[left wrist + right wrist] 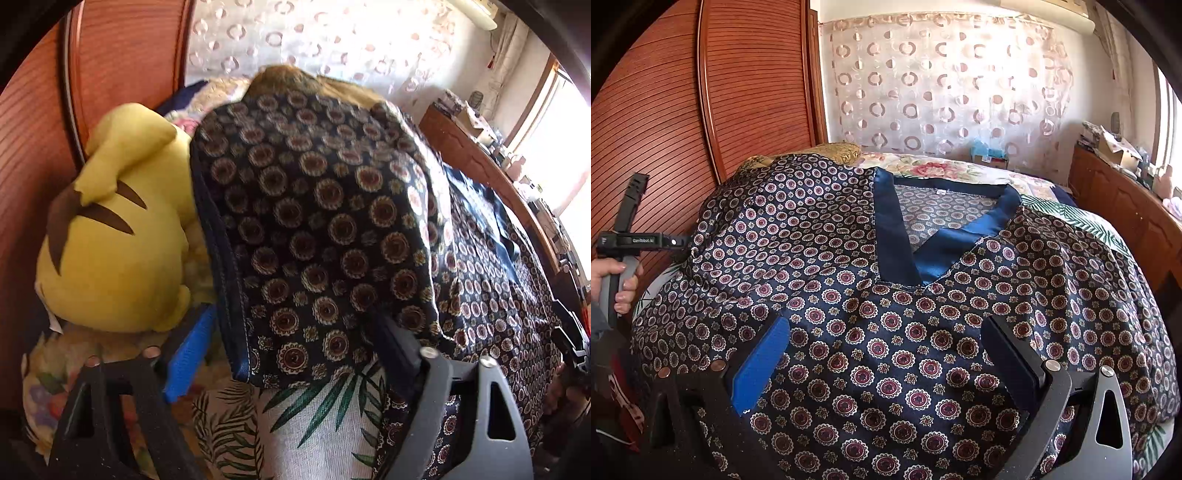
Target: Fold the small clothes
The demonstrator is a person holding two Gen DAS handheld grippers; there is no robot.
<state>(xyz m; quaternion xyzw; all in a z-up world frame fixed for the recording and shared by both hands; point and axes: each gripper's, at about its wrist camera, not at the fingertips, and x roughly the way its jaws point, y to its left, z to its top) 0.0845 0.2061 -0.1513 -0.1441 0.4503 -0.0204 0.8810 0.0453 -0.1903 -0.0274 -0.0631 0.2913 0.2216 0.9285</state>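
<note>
Left wrist view shows our left gripper (291, 354) lifting the patterned shirt's (886, 332) sleeve (314, 229), its grip hidden by cloth, nearer that edge than our wide-open, empty right gripper (886, 365) hovering over the shirt lying collar-away on the bed (960, 166).

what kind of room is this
Most likely a bedroom: the patterned top lies on a bed with a floral bedspread, beside a yellow plush toy, with a sheer curtain behind.
</note>
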